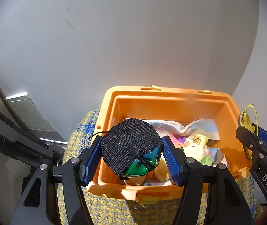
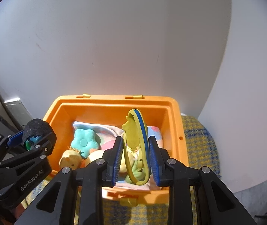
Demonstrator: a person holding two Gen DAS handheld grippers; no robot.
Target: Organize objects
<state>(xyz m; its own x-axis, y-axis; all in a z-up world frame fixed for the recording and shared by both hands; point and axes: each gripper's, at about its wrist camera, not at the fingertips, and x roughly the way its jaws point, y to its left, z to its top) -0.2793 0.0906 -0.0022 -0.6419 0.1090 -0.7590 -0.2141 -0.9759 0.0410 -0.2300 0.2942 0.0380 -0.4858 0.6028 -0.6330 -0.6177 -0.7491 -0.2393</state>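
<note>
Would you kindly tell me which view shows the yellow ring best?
The right wrist view: the yellow ring fills its centre, clamped between the fingers. The left wrist view catches only part of it at the right edge.

We see both views brightly lit, with hard sunlight falling from the upper right. It burns the near rim of the orange bin (image 1: 126, 192) almost white in the left wrist view, and throws an orange glow up the pale wall (image 2: 114, 56) behind. A sharp dark shadow lies on the woven cloth (image 1: 114, 211) just in front of the bin. Fisheye bending curves the wall edges and the bin's back rim, and black vignetting fills the corners. The far rim looks slightly smeared; nearer parts are crisp.
</note>
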